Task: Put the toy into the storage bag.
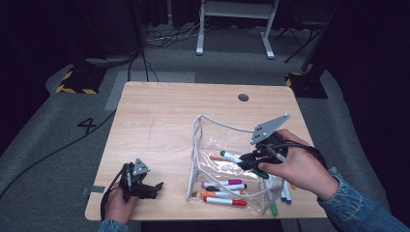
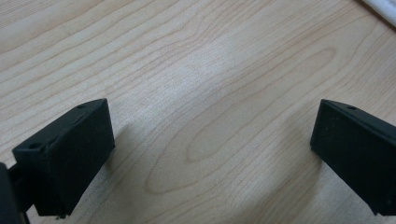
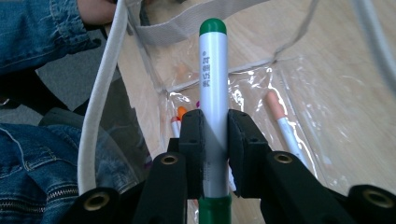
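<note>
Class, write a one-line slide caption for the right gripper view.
Right gripper clamps a green-capped marker above a clear pouch holding more markers.

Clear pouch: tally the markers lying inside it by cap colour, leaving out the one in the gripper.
Peach marker: 1
Purple marker: 1
Pink marker: 1
Orange marker: 1
Red marker: 1
Total: 5

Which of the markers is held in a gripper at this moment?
The green-capped marker: the right gripper clamps its white barrel above the clear pouch. The other markers lie loose, like the red-capped one.
</note>
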Demonstrator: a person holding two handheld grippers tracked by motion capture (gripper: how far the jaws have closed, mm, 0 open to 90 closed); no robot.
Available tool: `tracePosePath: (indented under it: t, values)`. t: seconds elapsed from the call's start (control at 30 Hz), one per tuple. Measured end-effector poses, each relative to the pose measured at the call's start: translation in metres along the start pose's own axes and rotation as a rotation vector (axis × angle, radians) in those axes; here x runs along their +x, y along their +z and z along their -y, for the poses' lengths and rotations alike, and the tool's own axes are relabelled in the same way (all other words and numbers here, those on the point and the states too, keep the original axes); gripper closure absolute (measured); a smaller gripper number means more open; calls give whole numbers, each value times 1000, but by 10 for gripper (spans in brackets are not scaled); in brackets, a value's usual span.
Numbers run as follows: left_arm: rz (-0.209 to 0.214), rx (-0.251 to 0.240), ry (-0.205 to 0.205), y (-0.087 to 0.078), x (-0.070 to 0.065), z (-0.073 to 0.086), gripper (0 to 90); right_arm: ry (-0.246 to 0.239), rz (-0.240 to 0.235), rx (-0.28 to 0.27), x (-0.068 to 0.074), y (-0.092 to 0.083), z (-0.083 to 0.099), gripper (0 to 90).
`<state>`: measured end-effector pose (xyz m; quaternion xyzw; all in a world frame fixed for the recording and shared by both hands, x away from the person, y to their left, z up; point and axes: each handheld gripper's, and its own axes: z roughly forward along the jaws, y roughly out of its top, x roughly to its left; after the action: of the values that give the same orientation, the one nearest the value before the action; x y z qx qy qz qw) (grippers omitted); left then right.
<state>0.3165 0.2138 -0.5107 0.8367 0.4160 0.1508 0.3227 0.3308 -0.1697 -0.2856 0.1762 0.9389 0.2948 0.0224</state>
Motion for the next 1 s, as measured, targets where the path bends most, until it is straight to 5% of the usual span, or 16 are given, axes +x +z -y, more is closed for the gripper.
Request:
tracePosePath:
  t: [0.57,1.0]
  values:
    - [0,0,0,0,0,0,0,-71,-92,201,9,72,-13,768]
    - [0,0,0,0,0,0,0,-85,-117,314,10,107,-4,767]
